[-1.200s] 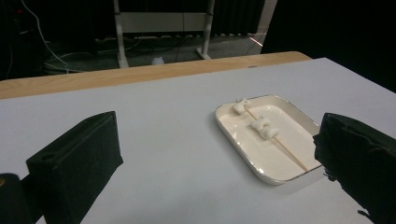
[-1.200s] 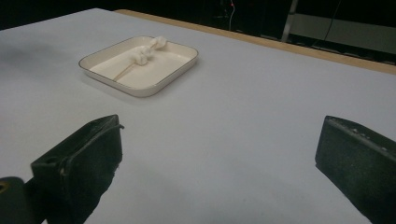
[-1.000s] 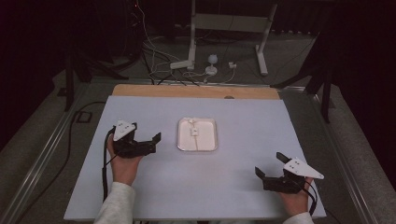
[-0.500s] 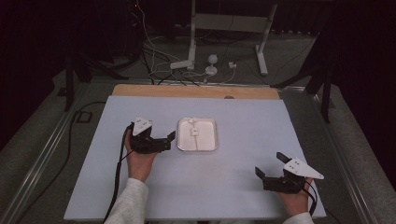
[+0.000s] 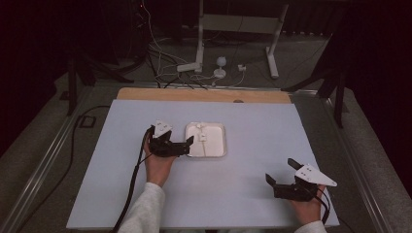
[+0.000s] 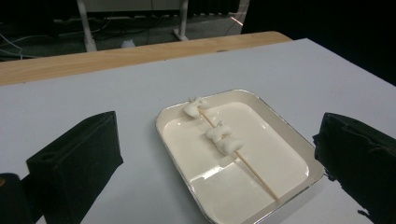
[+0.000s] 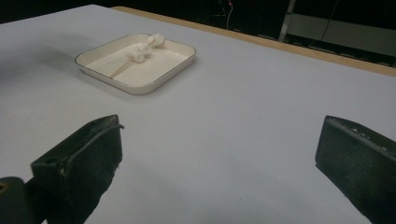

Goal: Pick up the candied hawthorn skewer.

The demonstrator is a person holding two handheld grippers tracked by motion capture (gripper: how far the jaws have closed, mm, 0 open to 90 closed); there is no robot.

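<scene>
Left gripper [image 5: 190, 141], fingers apart, hovers at the tray [image 6: 299, 184] edge; the skewer [image 6: 238, 155] of white pieces lies untouched. Right gripper [image 5: 279, 175] waits open, well apart.

black grippers, pale sleeves

each hand carries a black two-jaw gripper. the left gripper [image 5: 190, 141] and right gripper [image 5: 281, 170] each bear a pale three-cornered plate on top and trail a black cable toward the tabletop's near edge. the jaws are blocky, matte black pads. the sleeves [image 5: 141, 211] are light grey.
</scene>
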